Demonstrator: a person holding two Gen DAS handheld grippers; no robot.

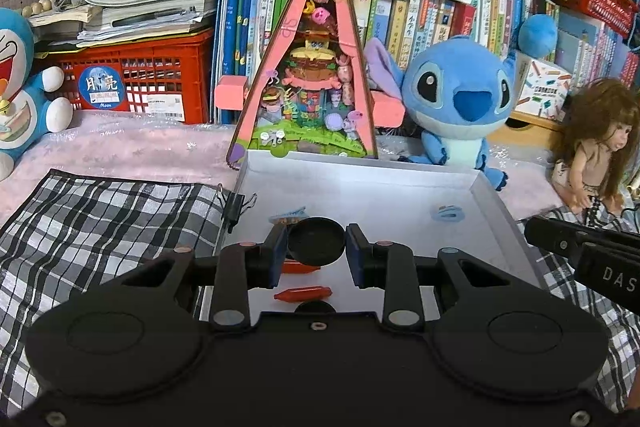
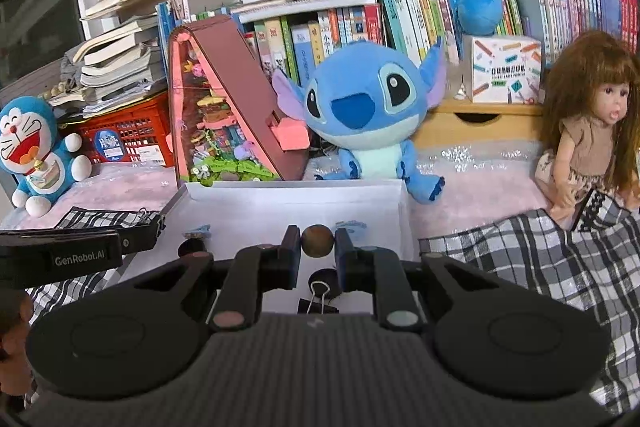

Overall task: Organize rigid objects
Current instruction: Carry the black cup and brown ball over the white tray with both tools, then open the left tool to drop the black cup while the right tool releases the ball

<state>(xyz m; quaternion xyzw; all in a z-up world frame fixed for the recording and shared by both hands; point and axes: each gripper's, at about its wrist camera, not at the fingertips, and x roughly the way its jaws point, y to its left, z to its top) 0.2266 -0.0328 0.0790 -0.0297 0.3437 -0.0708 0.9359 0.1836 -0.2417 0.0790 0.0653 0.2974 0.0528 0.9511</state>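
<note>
My left gripper (image 1: 317, 247) is shut on a black round disc (image 1: 316, 241) and holds it above the white box (image 1: 486, 195). My right gripper (image 2: 317, 243) is shut on a brown ball (image 2: 317, 241), also above the white box (image 2: 400, 203). In the box lie two red-orange capsule shapes (image 1: 303, 294), a blue clip (image 1: 288, 215) and a light blue clip (image 1: 448, 213). The right wrist view also shows a black binder clip (image 2: 318, 301), a black disc (image 2: 326, 277) and a light blue clip (image 2: 352, 225) in the box.
A black binder clip (image 1: 234, 207) sits on the box's left rim. Checked cloth (image 1: 100, 223) lies left and right of the box. Behind stand a pink triangular toy house (image 1: 310, 75), a Stitch plush (image 1: 456, 99), a Doraemon plush (image 2: 32, 147), a doll (image 2: 588, 131) and books.
</note>
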